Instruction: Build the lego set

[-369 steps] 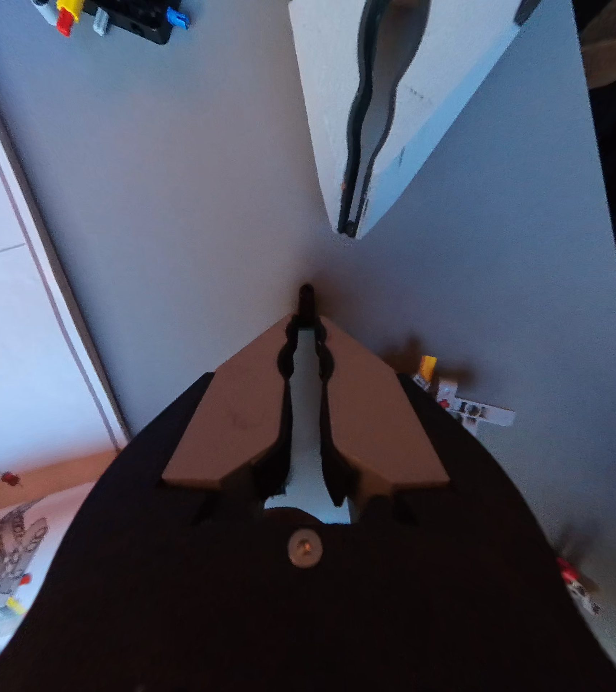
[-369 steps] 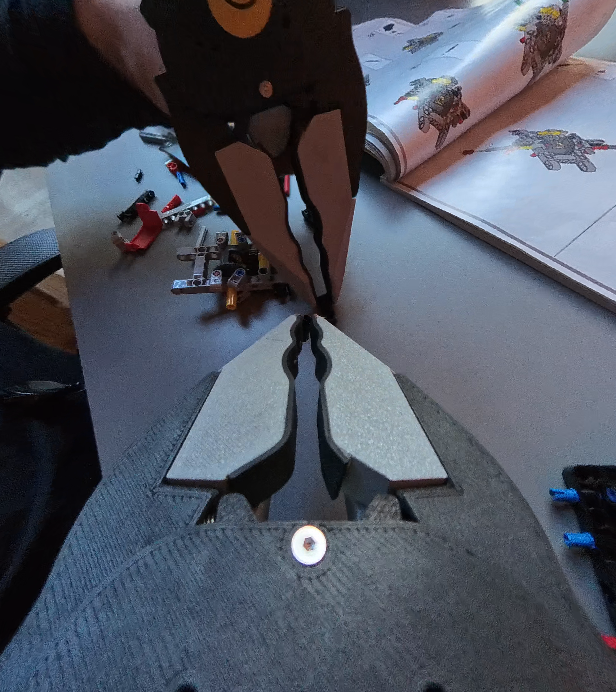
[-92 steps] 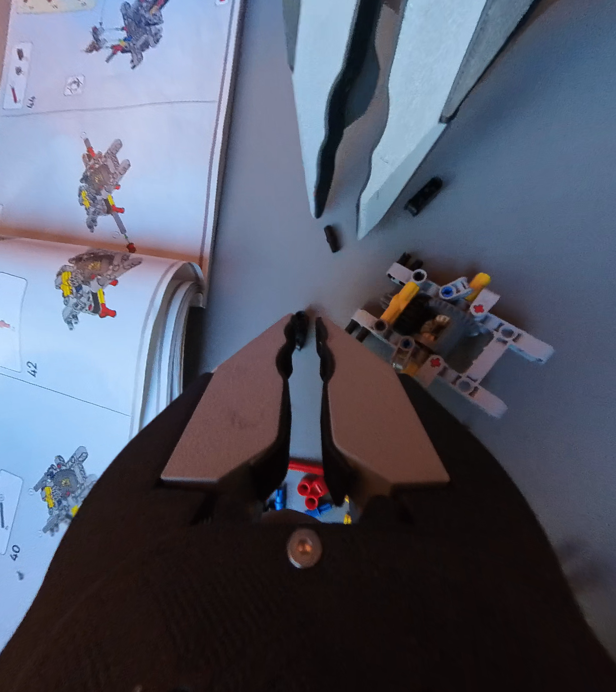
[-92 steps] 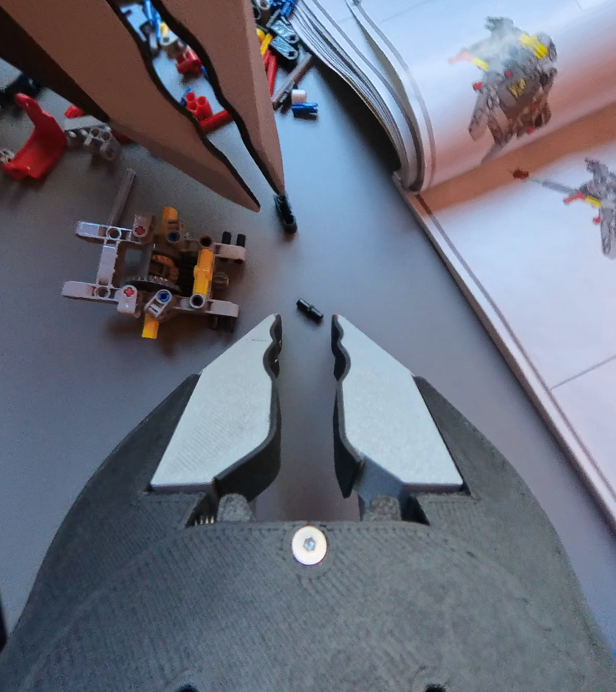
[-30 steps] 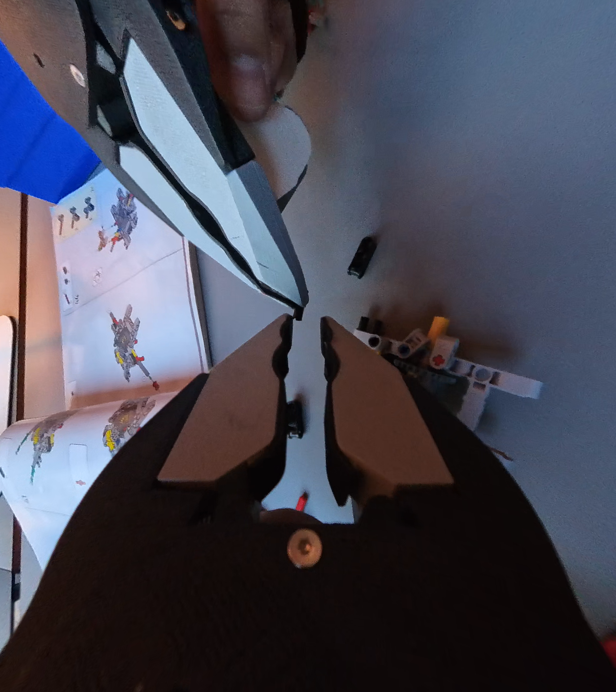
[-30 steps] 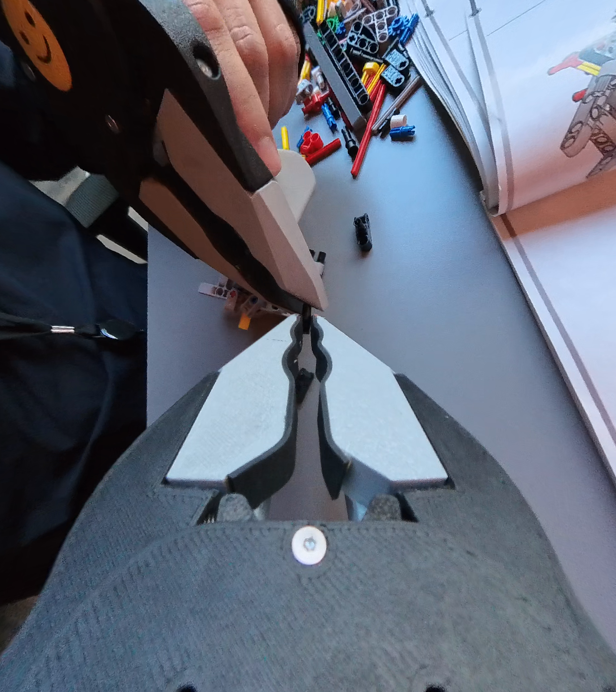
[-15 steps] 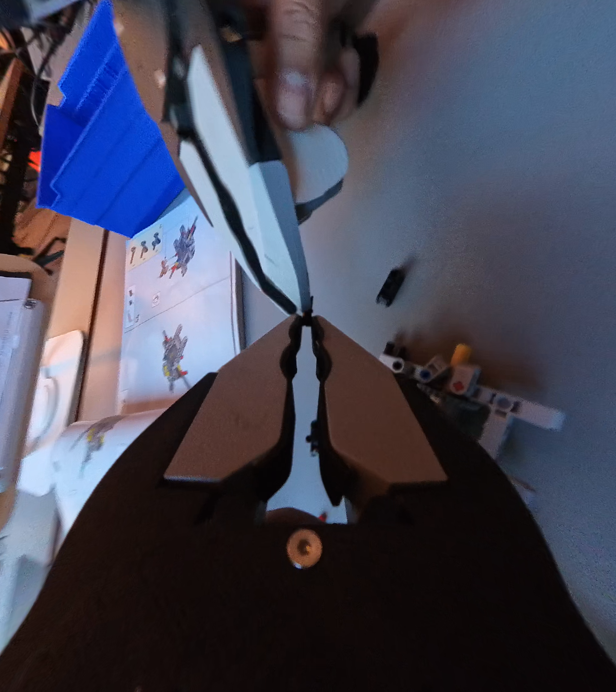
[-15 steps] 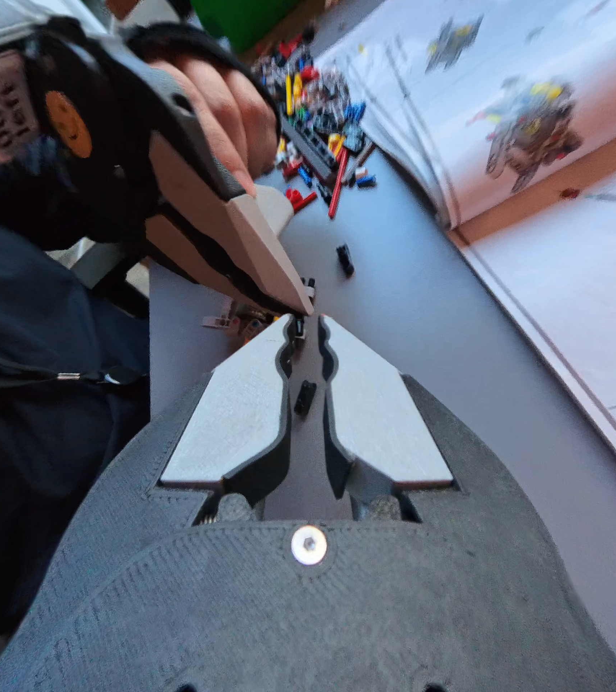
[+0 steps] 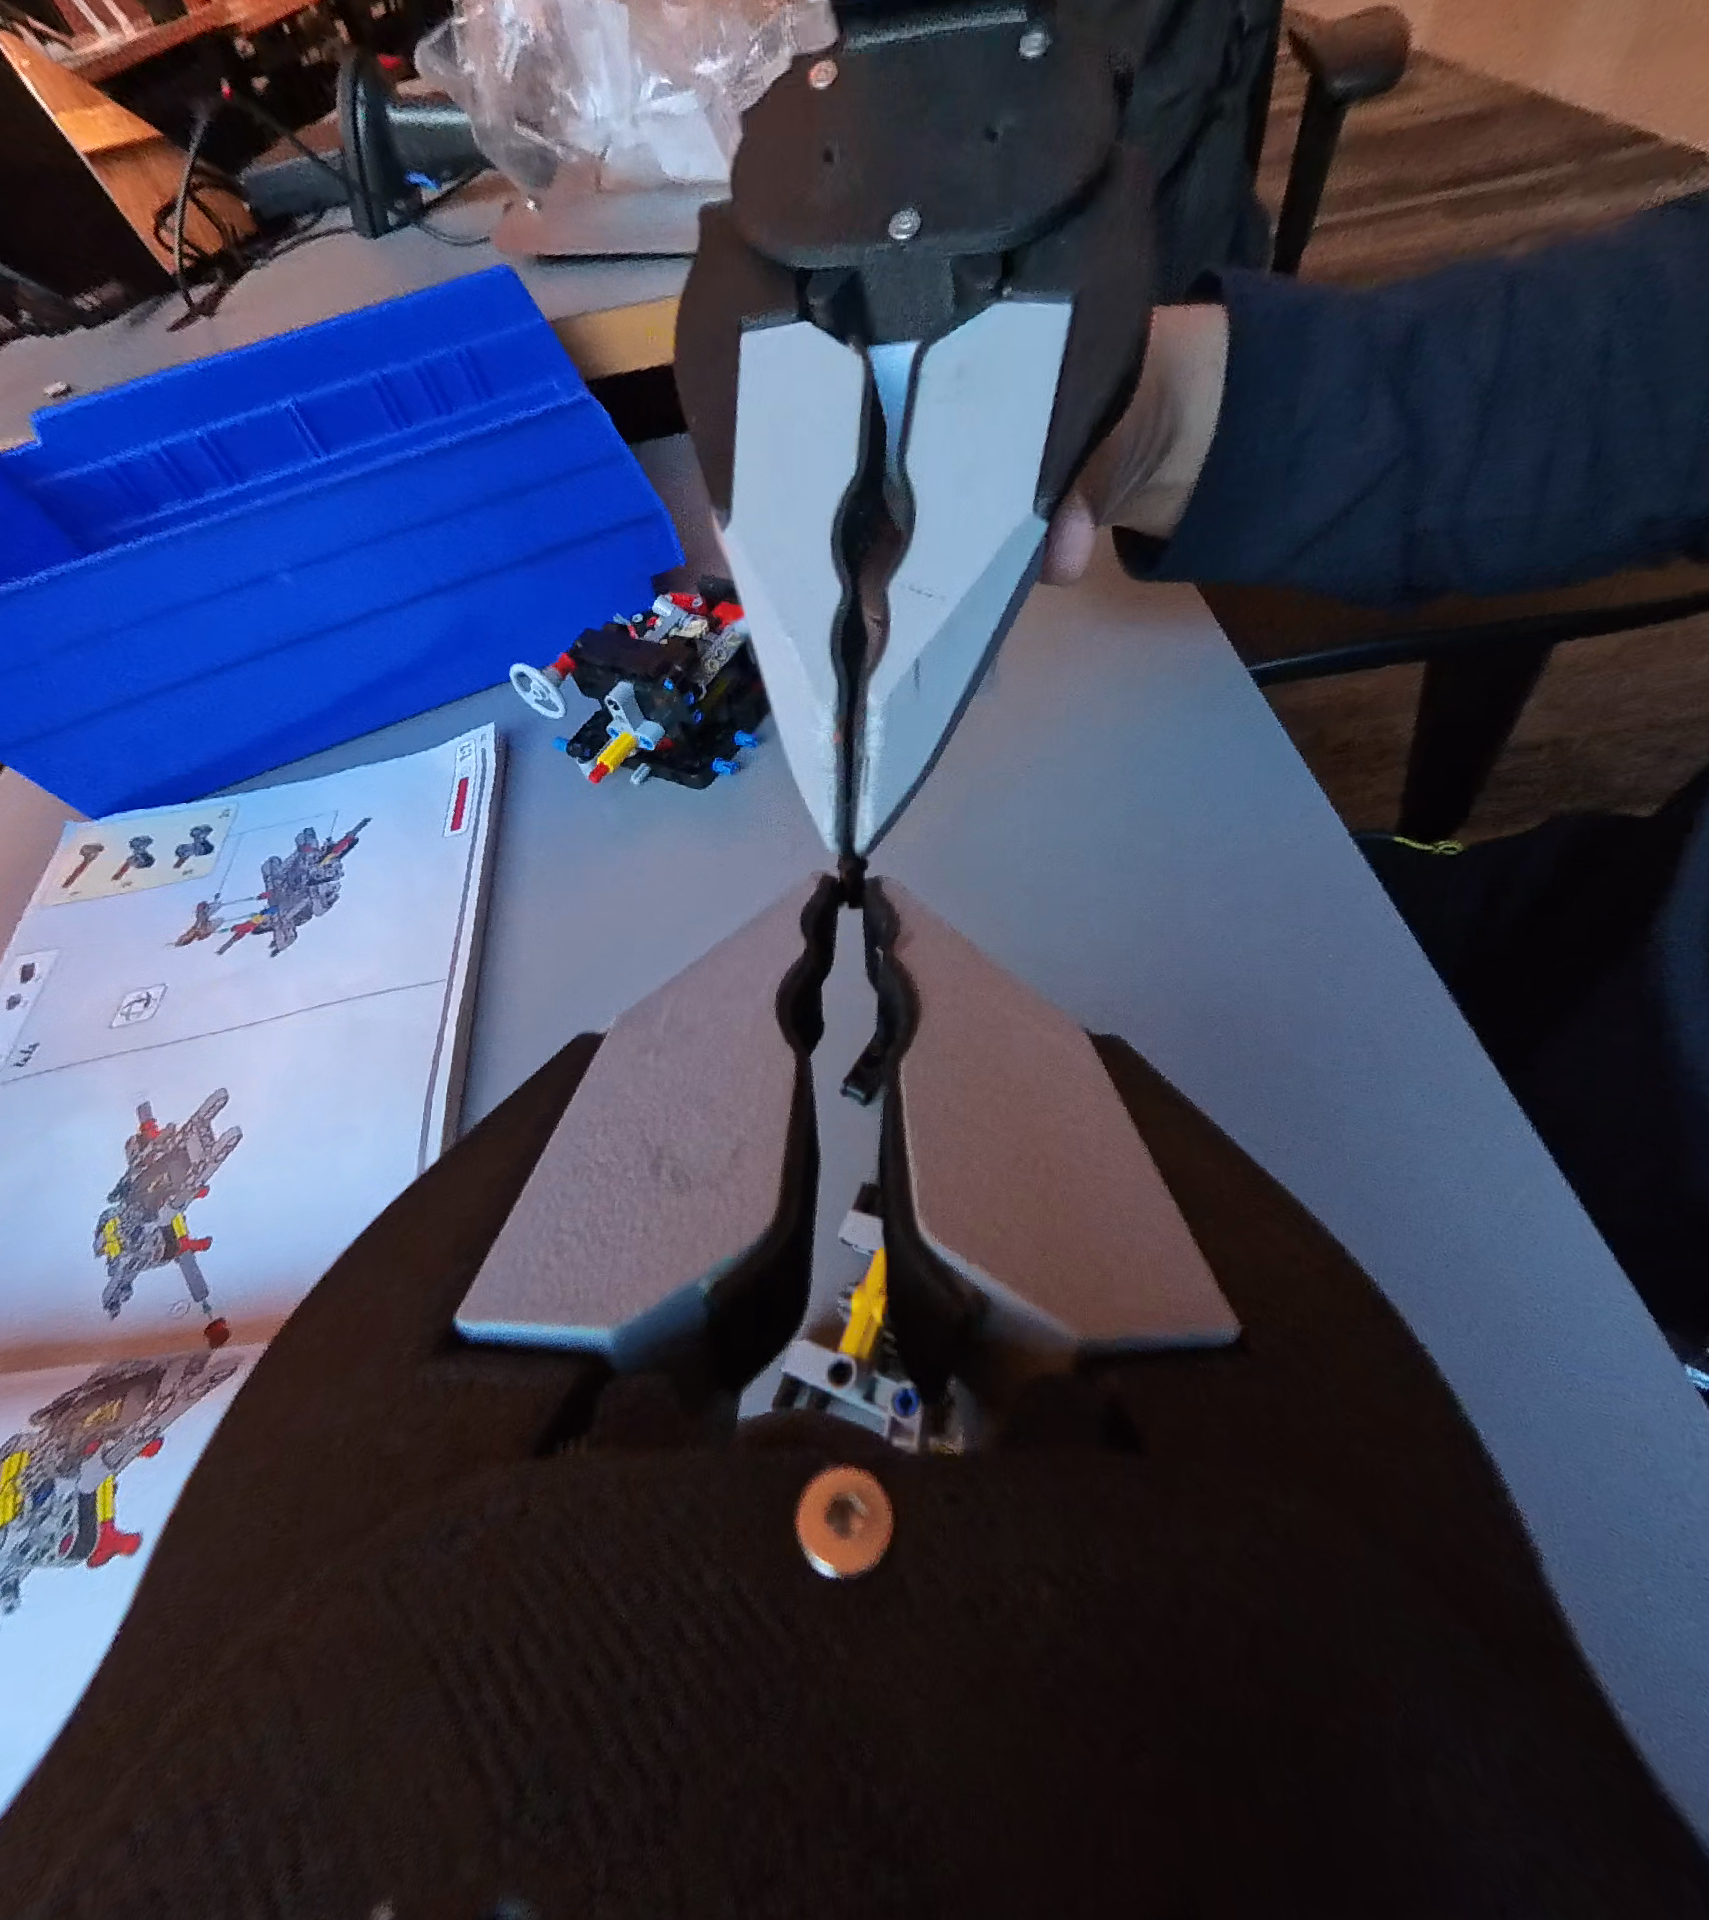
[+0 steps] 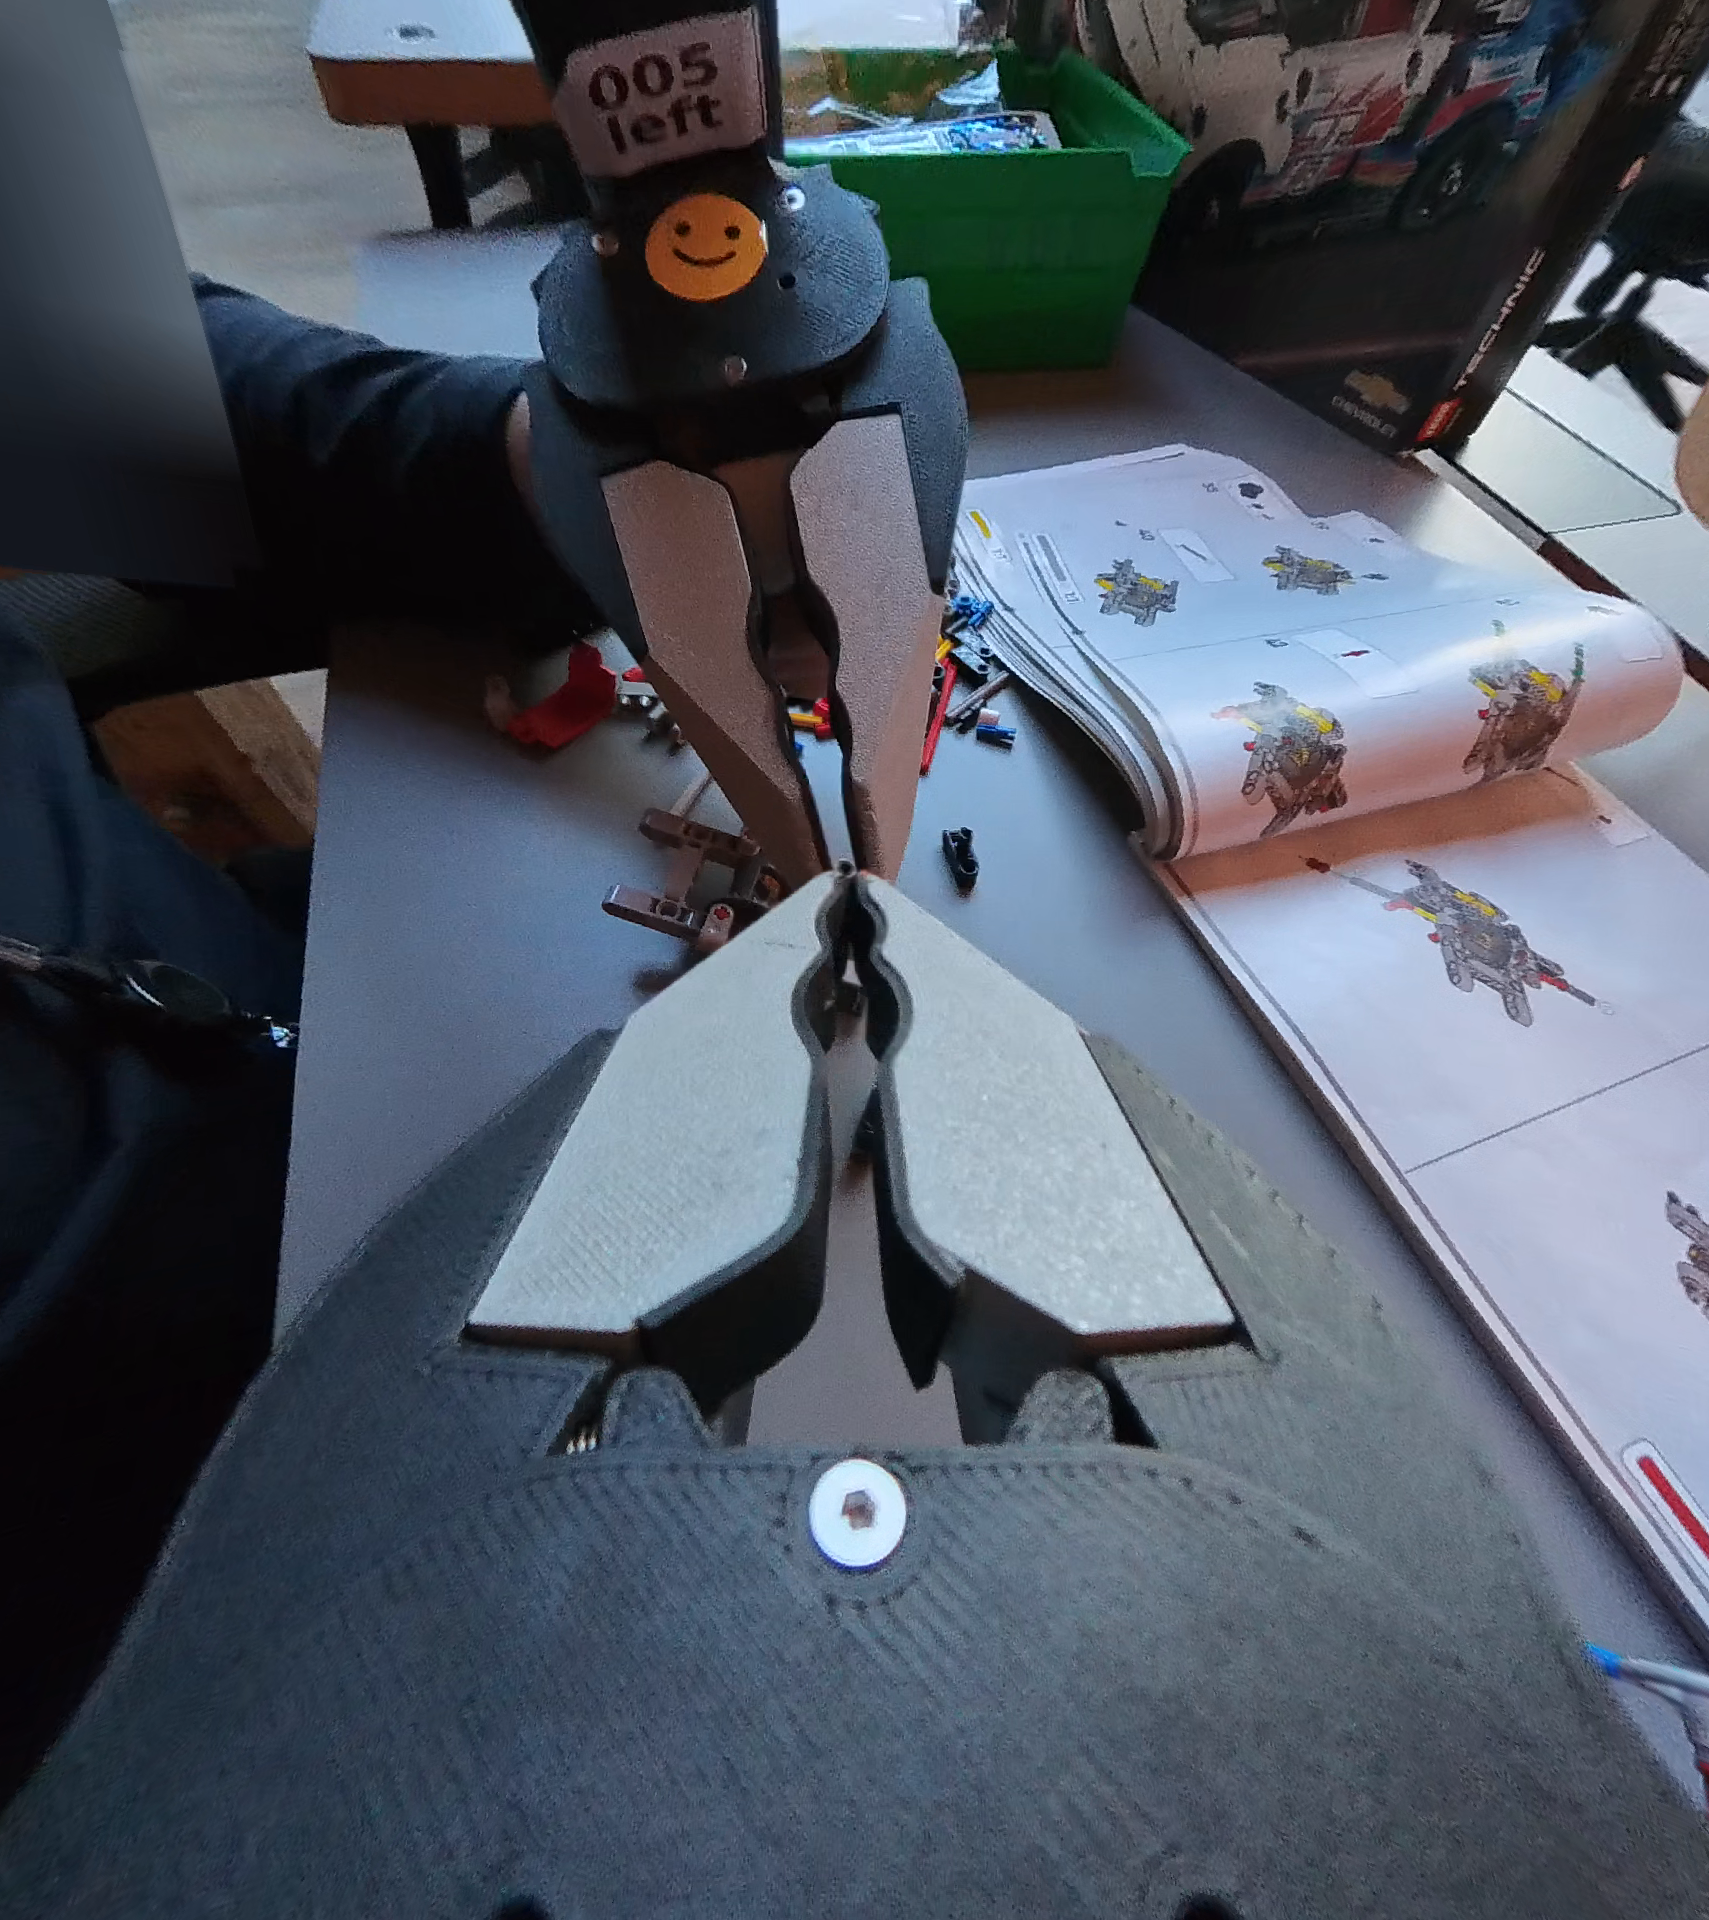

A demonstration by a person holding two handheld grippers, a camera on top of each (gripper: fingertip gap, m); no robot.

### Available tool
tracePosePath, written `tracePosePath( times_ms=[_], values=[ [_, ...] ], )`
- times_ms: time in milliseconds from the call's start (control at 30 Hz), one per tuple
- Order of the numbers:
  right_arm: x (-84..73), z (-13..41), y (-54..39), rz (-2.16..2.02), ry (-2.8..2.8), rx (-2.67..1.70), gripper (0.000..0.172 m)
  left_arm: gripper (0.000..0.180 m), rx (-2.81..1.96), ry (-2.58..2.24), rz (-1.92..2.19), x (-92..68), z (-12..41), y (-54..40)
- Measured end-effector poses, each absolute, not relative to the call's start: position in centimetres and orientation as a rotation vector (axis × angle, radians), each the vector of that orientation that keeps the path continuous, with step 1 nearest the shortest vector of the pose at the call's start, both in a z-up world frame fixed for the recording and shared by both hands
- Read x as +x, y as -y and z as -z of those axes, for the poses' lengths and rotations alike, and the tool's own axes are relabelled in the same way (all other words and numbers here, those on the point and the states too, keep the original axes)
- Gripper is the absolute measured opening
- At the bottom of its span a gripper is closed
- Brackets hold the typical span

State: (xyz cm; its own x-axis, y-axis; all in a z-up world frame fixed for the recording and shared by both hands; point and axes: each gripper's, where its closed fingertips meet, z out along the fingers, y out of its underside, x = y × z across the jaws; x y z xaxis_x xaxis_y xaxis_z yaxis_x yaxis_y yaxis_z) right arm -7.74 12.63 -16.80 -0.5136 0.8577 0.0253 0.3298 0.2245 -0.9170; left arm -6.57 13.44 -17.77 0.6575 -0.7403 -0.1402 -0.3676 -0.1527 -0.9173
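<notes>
My left gripper and right gripper meet tip to tip above the grey table, both clamped on one tiny black pin; its shape I can't resolve. A grey frame sits half hidden behind the fingers. Beyond: manual, blue bin, green bin.

We hold our left tool and right tool tip to tip above the bench, both with fingers closed together; a small black pin is pinched between the two tips, our sleeved arms reaching in from opposite sides
</notes>
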Motion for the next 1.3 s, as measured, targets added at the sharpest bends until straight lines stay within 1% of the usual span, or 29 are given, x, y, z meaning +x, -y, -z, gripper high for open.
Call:
tracePosePath(
  times_ms=[33, 67, 100, 200, 267, 300, 433, 533, 733, 967, 1200, 1233, 1267, 1300],
  values=[
    [-7.6, 16.8, -12.6, -1.257, 1.959, -1.083, 0.0, 0.002, -1.765, -0.893, 0.421, -6.6, 17.8, -13.4],
    [-7.5, 16.7, -12.5, -1.264, 1.958, -1.08, 0.009, 0.002, -1.759, -0.893, 0.425, -6.6, 17.7, -13.3],
    [-7.3, 16.7, -12.4, -1.274, 1.956, -1.08, 0.013, 0.002, -1.753, -0.89, 0.43, -6.5, 17.6, -13.3],
    [-7.0, 16.4, -12.4, -1.277, 1.943, -1.069, 0.01, 0.002, -1.737, -0.887, 0.45, -6.4, 17.1, -13.1],
    [-7.0, 16.2, -12.3, -1.262, 1.937, -1.05, 0.003, 0.002, -1.723, -0.888, 0.474, -6.1, 16.8, -12.8],
    [-7.1, 16.1, -12.2, -1.257, 1.937, -1.04, 0.002, 0.002, -1.718, -0.886, 0.48, -6.0, 16.7, -12.8],
    [-7.1, 16.0, -12.0, -1.216, 1.952, -1.014, 0.002, 0.002, -1.705, -0.873, 0.511, -5.9, 16.4, -12.6],
    [-6.9, 15.4, -12.1, -1.234, 1.943, -1.004, 0.006, 0.002, -1.685, -0.86, 0.551, -5.8, 15.8, -12.4],
    [-6.9, 15.4, -11.8, -1.205, 1.958, -0.985, 0.002, 0.002, -1.682, -0.856, 0.561, -5.8, 15.7, -12.3],
    [-7.4, 15.1, -11.5, -1.217, 1.925, -1.006, 0.001, 0.002, -1.725, -0.82, 0.608, -6.0, 16.0, -12.4],
    [-7.9, 17.5, -12.0, -1.186, 1.933, -1.179, 0.001, 0.003, -1.89, -0.759, 0.678, -6.7, 18.4, -12.7],
    [-7.9, 18.0, -12.7, -1.167, 1.925, -1.243, 0.001, 0.002, -1.916, -0.739, 0.639, -7.5, 18.8, -13.1],
    [-7.9, 18.9, -13.7, -1.134, 1.921, -1.322, 0.001, 0.007, -1.941, -0.711, 0.587, -8.5, 19.1, -13.5],
    [-7.9, 19.9, -14.4, -1.114, 1.928, -1.403, 0.001, 0.006, -1.972, -0.688, 0.55, -9.4, 19.5, -13.8]
  ],
)
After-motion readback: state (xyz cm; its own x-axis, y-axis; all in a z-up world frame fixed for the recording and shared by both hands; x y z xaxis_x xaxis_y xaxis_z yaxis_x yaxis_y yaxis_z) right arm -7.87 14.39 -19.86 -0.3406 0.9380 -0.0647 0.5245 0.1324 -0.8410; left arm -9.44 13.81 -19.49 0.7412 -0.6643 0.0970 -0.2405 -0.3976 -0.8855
